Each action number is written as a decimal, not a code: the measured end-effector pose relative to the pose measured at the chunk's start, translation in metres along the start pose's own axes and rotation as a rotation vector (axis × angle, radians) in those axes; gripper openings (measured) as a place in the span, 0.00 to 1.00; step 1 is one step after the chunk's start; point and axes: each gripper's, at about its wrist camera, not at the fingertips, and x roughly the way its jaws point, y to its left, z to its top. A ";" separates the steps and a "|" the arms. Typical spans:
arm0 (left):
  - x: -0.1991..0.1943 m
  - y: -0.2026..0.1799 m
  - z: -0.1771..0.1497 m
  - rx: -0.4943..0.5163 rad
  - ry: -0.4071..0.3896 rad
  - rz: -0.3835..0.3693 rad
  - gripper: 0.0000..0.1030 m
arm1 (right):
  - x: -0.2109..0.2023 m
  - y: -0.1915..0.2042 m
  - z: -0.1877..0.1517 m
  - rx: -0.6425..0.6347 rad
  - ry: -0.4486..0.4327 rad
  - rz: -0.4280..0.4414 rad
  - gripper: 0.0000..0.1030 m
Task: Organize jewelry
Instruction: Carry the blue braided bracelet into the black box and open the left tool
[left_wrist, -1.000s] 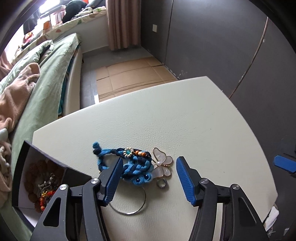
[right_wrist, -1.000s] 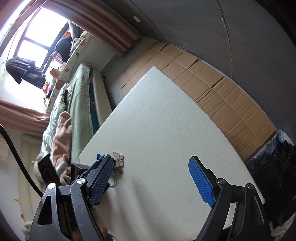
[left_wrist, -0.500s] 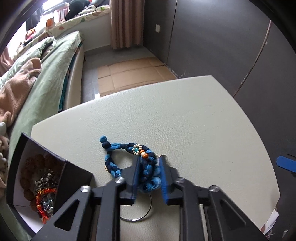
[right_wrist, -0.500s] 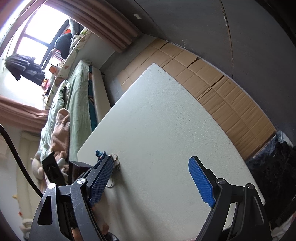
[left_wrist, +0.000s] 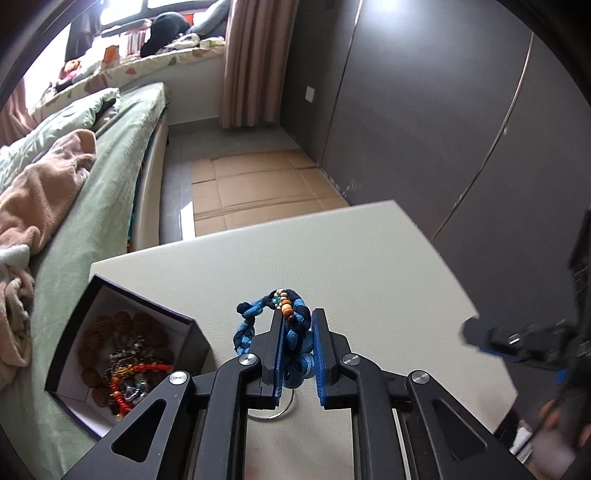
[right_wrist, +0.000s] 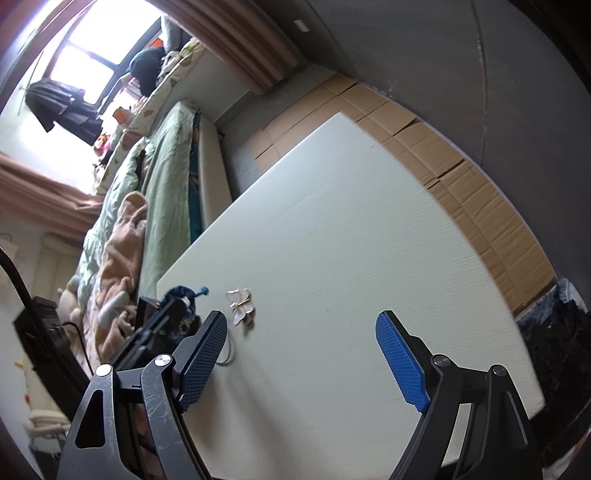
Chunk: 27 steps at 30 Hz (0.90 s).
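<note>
My left gripper (left_wrist: 297, 325) is shut on a blue braided bracelet (left_wrist: 266, 317) with beads and holds it lifted above the white table (left_wrist: 351, 258). A dark jewelry box (left_wrist: 122, 354) with beads and chains inside sits open at the table's left edge, left of the gripper. A metal ring (left_wrist: 273, 413) lies on the table under the gripper. In the right wrist view the bracelet (right_wrist: 184, 293) hangs from the left gripper, and a white butterfly brooch (right_wrist: 241, 306) lies on the table. My right gripper (right_wrist: 301, 354) is open and empty above the table.
A bed with green bedding (left_wrist: 92, 166) runs along the table's left side. Cardboard sheets (left_wrist: 258, 184) cover the floor beyond the table. A dark wall (left_wrist: 443, 110) stands at the right. The right gripper (left_wrist: 517, 343) shows at the right edge of the left wrist view.
My left gripper closed on the blue bracelet and lifted it off the table. The butterfly brooch and ring stayed on the table. The right gripper shifted a little, still open.
</note>
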 end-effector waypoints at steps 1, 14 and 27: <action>-0.004 0.003 0.001 -0.010 -0.008 -0.006 0.14 | 0.003 0.002 -0.001 -0.005 0.006 0.004 0.80; -0.046 0.036 0.005 -0.093 -0.081 -0.045 0.14 | 0.038 0.043 -0.012 -0.128 0.054 0.002 0.65; -0.069 0.096 0.007 -0.232 -0.118 -0.042 0.14 | 0.080 0.079 -0.012 -0.255 0.060 -0.051 0.56</action>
